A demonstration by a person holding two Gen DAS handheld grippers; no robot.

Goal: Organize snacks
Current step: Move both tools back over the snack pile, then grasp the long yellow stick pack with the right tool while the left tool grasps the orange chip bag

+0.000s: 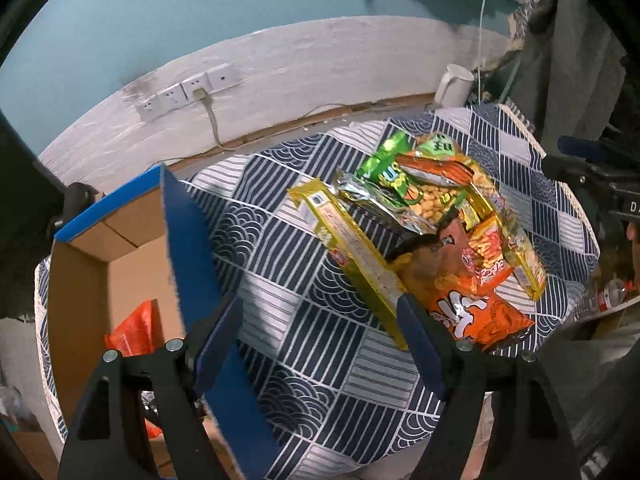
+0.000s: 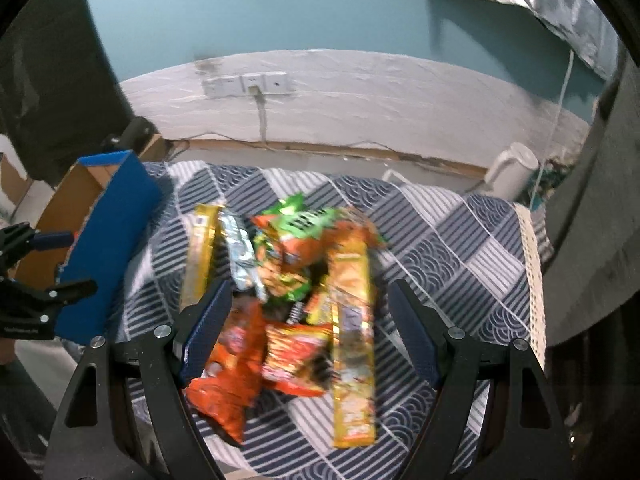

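Observation:
A pile of snack packets [image 1: 432, 216] lies on the blue-and-white patterned cloth [image 1: 304, 360]: long yellow boxes [image 1: 352, 248], orange bags [image 1: 468, 312], a green peanut bag [image 1: 400, 180] and a silver packet. A blue-edged cardboard box [image 1: 120, 264] stands open at the left with an orange bag [image 1: 134, 330] inside. My left gripper [image 1: 320, 320] is open over the cloth, between the box flap and the pile. My right gripper [image 2: 308, 304] is open above the pile [image 2: 296, 288]; the view is blurred. The box shows at left [image 2: 108, 240].
A white kettle [image 1: 454, 84] stands at the cloth's far right edge, also in the right wrist view [image 2: 512, 172]. Wall sockets [image 1: 188, 90] with a plugged cable sit on the white wall behind. A plastic bottle [image 1: 604, 296] lies off the right edge.

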